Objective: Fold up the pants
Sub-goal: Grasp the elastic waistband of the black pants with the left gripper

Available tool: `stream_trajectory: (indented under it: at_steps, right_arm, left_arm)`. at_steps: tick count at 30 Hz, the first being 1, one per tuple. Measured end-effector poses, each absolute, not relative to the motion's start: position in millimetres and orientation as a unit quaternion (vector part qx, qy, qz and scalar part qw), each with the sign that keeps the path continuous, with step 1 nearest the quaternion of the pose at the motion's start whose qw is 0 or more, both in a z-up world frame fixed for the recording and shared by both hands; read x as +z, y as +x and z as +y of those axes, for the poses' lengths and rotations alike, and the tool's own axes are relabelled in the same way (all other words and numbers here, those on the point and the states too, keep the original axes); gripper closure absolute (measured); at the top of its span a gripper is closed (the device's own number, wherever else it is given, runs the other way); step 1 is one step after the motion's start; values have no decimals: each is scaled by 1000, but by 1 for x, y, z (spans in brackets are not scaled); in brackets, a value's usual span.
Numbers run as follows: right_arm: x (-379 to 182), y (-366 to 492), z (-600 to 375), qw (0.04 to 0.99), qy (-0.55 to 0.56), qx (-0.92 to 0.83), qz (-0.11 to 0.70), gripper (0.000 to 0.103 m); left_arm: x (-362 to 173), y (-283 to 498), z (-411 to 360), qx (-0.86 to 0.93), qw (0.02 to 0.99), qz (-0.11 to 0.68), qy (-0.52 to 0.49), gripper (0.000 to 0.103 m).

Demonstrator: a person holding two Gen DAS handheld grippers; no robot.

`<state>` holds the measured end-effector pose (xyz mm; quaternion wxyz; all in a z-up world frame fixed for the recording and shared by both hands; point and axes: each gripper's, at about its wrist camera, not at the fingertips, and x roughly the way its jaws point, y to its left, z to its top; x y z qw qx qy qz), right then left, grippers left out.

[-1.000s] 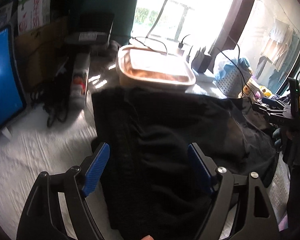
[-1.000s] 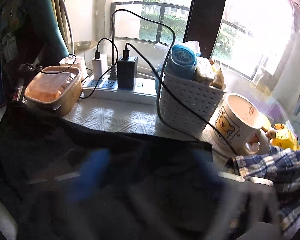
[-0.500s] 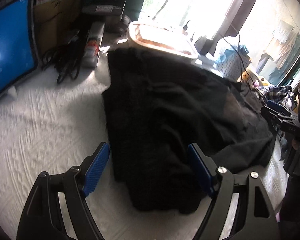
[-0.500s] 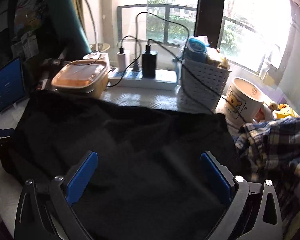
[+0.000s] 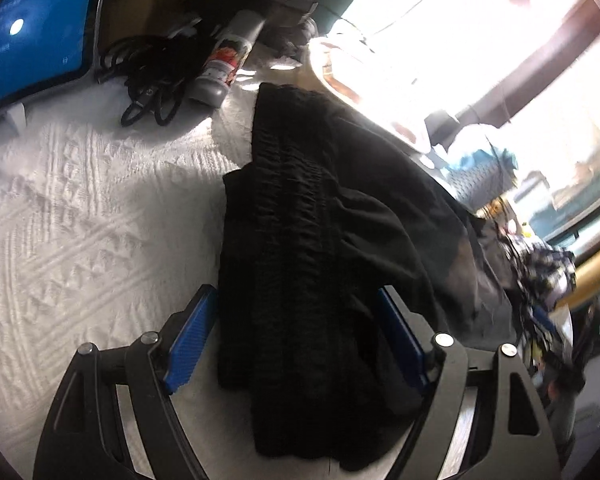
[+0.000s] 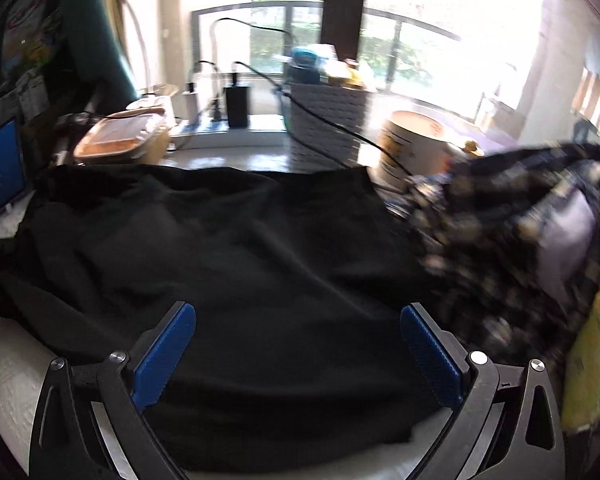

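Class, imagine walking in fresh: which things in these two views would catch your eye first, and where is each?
The black pants spread across the white cloth fill both views, lying between each open gripper's blue fingers. A glowing blue screen stands far left, and a plaid garment is heaped at the right.

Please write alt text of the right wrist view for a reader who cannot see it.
Black pants lie spread on a white cloth, and the open right hand-held gripper sits above their near edge. Behind are a food box, a basket and a mug; plaid fabric lies right.
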<state>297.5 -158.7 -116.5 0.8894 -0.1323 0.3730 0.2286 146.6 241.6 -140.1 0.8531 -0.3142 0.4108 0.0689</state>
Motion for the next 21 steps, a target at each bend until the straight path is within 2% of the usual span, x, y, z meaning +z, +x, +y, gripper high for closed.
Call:
stream_trajectory:
  at_steps: [6,7,8,9,10,17,18,19,21]
  right_arm:
    - [-122,300,-190,894,-114,213,376,0]
    - [-123,301,-192,895,-113,212,376,0]
    - [-123,301,-196,896,-112,212,374,0]
    - [-124,302,-199,897,-113,211,372,0]
    - [-124,303,-201,897,-113,209,372,0]
    - [-130,311,-225,897,-98,202,380,0]
    - [-130,312,-228,897,-95,201,381,0]
    - [-129,312,-232,897,-90,202,382,0]
    - [-128,312,-236,896,-81,208,384,0]
  left_arm:
    - [-140,165,234,100,854,425,-284,24]
    - [-141,166,232,100,856,426,-277,28]
    - [-141,167,228,99,859,424,-267,36]
    - [-143,167,227,99,861,424,-265,51]
    - [-143,167,225,96,862,422,-263,62]
    - [-131,150,234,79,870,391,-289,63]
    - [-126,146,238,80,873,383,-292,68]
    - [-120,143,244,75,874,378,-298,78]
    - [-113,137,252,74,874,371,-304,78]
